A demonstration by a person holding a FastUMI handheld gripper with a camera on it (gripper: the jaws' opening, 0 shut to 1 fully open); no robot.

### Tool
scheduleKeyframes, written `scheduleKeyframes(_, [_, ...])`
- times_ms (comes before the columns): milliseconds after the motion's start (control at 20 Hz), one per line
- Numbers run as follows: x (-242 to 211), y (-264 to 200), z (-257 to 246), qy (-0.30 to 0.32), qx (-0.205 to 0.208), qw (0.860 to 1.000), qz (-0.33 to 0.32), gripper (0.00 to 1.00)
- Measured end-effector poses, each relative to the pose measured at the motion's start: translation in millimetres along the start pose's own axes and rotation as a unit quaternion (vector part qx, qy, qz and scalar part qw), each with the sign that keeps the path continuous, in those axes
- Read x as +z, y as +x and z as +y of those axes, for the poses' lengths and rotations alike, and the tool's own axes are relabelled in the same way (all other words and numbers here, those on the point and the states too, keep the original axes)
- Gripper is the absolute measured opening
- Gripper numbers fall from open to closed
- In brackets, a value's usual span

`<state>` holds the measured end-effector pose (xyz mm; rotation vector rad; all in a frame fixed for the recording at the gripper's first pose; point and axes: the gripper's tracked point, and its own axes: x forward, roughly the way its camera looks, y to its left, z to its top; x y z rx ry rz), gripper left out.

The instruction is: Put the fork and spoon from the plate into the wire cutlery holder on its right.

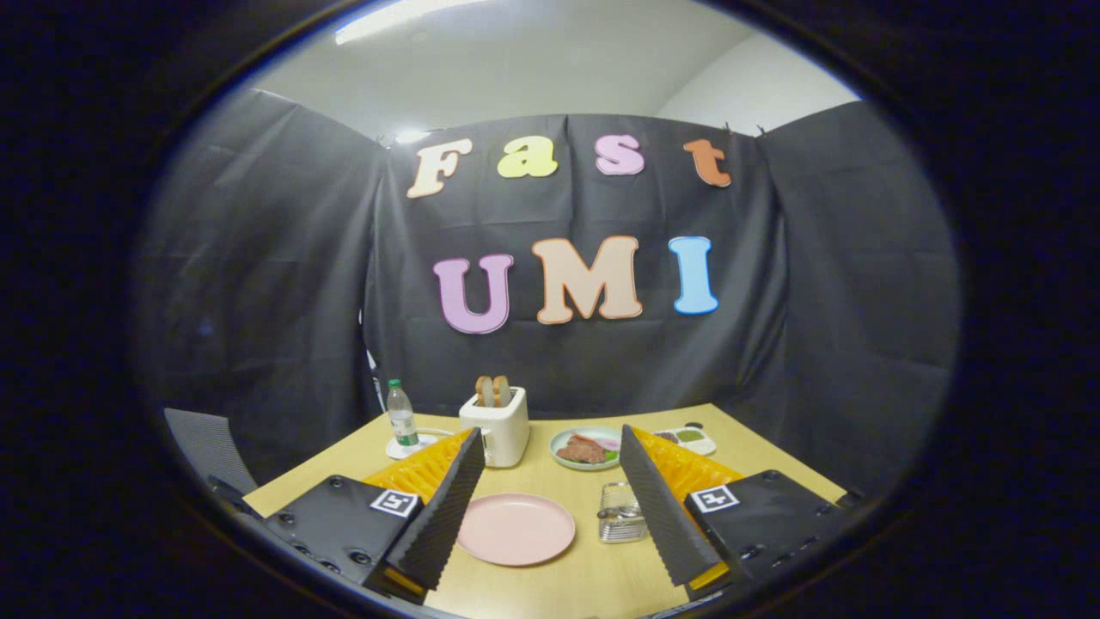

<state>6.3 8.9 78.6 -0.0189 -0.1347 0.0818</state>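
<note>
Gripper (pixel 550 507) hangs above the table (pixel 593 585), fingers spread wide, gripping nothing. Pink plate (pixel 516 528) sits between them, at eleven o'clock beside the left finger. Wire cutlery holder (pixel 620 513), metal handles inside, sits at one o'clock, beside the right finger.
</note>
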Motion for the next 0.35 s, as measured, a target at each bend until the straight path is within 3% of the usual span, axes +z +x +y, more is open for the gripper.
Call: scheduleKeyframes(350, [9.4,-7.8,-10.7,0.019,-0.010,1.000,-0.013,0.98])
